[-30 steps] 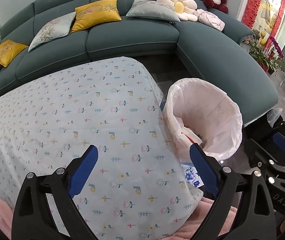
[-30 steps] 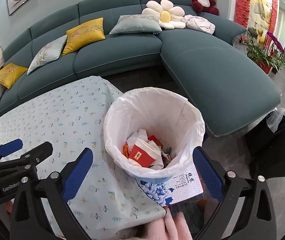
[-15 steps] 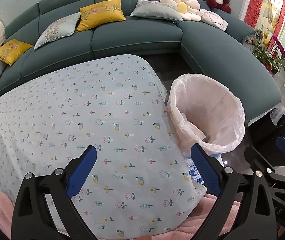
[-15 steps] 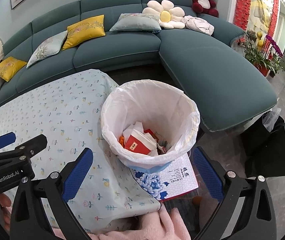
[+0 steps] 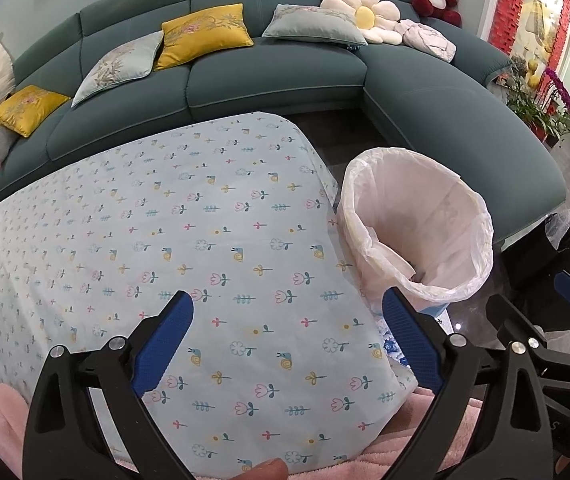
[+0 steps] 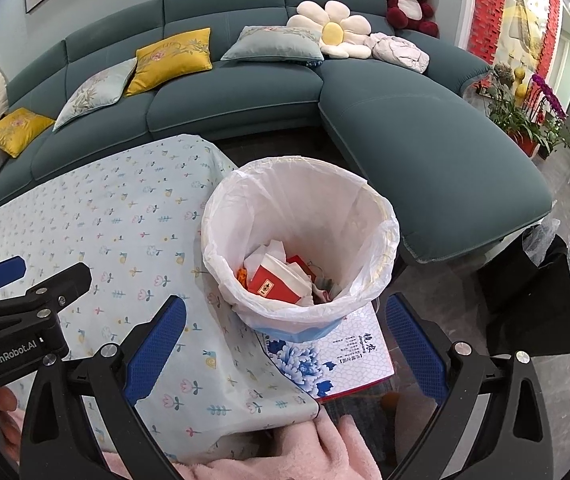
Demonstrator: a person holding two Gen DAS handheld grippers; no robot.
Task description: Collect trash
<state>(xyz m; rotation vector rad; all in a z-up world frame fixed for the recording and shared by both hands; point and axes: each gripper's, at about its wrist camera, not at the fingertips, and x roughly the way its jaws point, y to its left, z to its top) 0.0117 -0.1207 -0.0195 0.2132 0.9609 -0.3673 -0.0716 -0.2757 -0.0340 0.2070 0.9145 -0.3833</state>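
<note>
A bin with a white plastic liner (image 6: 377, 216) stands beside the right end of the table (image 6: 97, 216), which has a flowered cloth. Inside lie a red carton (image 6: 275, 286) and crumpled paper (image 6: 269, 250). The bin also shows in the left wrist view (image 5: 457, 208), its contents mostly hidden. My left gripper (image 5: 287, 340) is open and empty above the table (image 5: 165, 240). My right gripper (image 6: 285, 344) is open and empty, just in front of the bin. Each gripper shows in the other's view, the right one (image 5: 545, 340) and the left one (image 6: 25, 304).
A teal corner sofa (image 6: 425, 128) with cushions (image 6: 169, 60) and plush toys wraps behind the table and bin. A blue-and-white box (image 6: 349, 360) lies under the bin. A black bag (image 6: 525, 292) sits on the floor at right. Pink sleeves fill the bottom edge.
Both grippers have pulled back and risen slightly, staying open. The bin has shifted right and further away in both views; more of the table shows in the left view.
</note>
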